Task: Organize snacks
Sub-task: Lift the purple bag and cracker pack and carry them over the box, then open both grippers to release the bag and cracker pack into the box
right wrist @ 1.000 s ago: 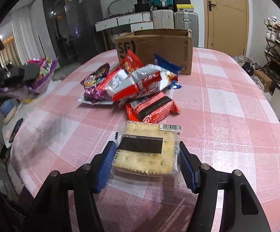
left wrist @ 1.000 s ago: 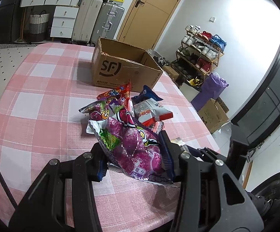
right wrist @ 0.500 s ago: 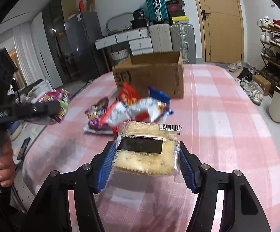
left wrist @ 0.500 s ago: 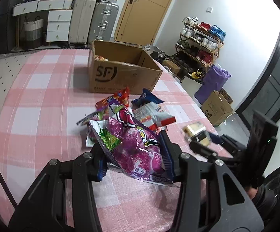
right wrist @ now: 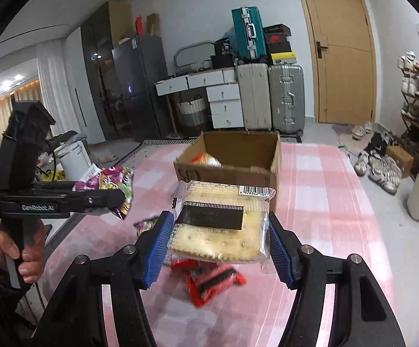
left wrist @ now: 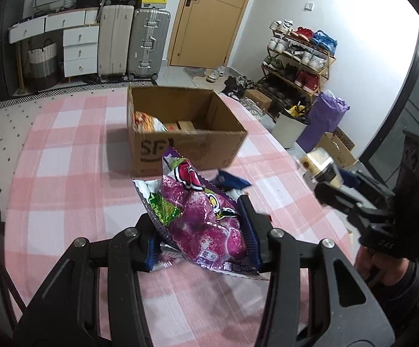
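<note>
Gripping a crinkly purple foil snack bag [left wrist: 206,219] between the blue-padded jaws of the left gripper [left wrist: 200,238], and clamping a clear-wrapped pack of pale square crackers [right wrist: 219,224] in the jaws of the right gripper [right wrist: 219,245], both raised above the pink-and-white checked tabletop [left wrist: 70,173]. Lying below on the cloth, red snack packets [right wrist: 213,282]; sitting farther back, an open brown cardboard box [left wrist: 186,133] holding an orange-and-white packet [left wrist: 147,121].

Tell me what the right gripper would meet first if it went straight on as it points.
Probably the cardboard box: the right gripper, shut on the cracker pack, points at its near wall, though it may clear the rim; depth is unclear.
</note>
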